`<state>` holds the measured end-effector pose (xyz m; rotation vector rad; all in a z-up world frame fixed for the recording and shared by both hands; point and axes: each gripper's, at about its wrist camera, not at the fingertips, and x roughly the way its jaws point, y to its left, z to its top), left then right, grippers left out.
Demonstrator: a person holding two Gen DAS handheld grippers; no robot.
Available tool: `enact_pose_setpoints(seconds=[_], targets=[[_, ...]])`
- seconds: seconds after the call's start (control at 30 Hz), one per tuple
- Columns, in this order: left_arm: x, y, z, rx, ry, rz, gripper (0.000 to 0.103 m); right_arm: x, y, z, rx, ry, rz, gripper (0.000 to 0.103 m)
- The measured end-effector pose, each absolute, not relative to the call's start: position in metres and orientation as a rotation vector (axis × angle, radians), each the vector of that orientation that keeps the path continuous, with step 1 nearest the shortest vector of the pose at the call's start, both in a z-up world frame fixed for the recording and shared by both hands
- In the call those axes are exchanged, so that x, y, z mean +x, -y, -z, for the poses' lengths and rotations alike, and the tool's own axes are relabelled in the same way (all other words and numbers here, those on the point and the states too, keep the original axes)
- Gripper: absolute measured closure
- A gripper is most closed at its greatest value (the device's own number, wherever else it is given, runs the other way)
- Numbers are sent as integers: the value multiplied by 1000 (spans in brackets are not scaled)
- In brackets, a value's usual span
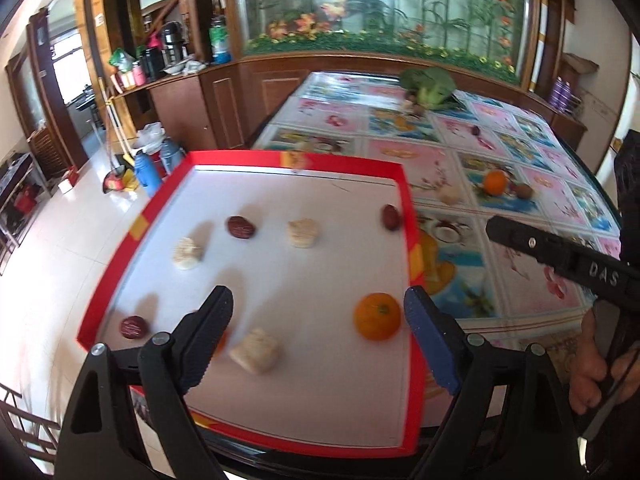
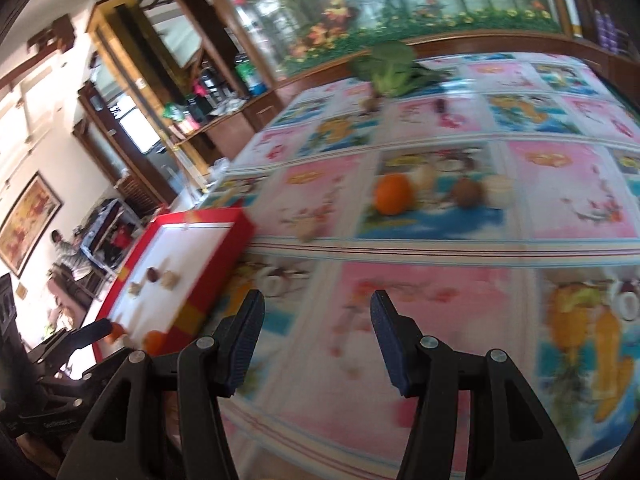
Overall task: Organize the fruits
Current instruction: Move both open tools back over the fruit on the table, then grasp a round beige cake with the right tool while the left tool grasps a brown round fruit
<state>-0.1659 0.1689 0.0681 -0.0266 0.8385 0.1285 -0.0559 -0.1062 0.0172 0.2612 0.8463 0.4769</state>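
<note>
**Fruit tray part-filled, both tools empty**

Left tool (image 1: 318,328) spread wide above red-rimmed tray (image 1: 409,216), nothing between the fingers. Inside the tray: tangerine (image 1: 377,316), pale cakes (image 1: 256,351), dark red dates (image 1: 241,227), a small round sealed sweet (image 1: 133,326) with unreadable print. On the flowered worktop (image 1: 520,280), well apart from the tray: another tangerine (image 1: 495,182), a brown fruit (image 1: 524,191), broccoli (image 1: 428,84) at the far edge. "DAS" legible on the right tool's body (image 1: 560,252). Right tool (image 2: 316,328) partly open over bare cloth, gripping nothing.
</note>
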Motion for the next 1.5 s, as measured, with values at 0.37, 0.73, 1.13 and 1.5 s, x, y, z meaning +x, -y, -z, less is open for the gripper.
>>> enact_pose_setpoints(seconds=[0.37, 0.73, 1.13, 1.5], targets=[[-147, -105, -61, 27, -911, 50, 15, -5, 165, -8, 156, -869, -230, 49], [-137, -47, -65, 78, -939, 197, 15, 29, 146, -2, 46, -871, -204, 57], [-126, -17, -68, 117, -943, 229, 15, 41, 183, -4, 172, -900, -185, 77], [-59, 21, -72, 205, -851, 278, 15, 50, 237, -2, 427, -916, -124, 77]])
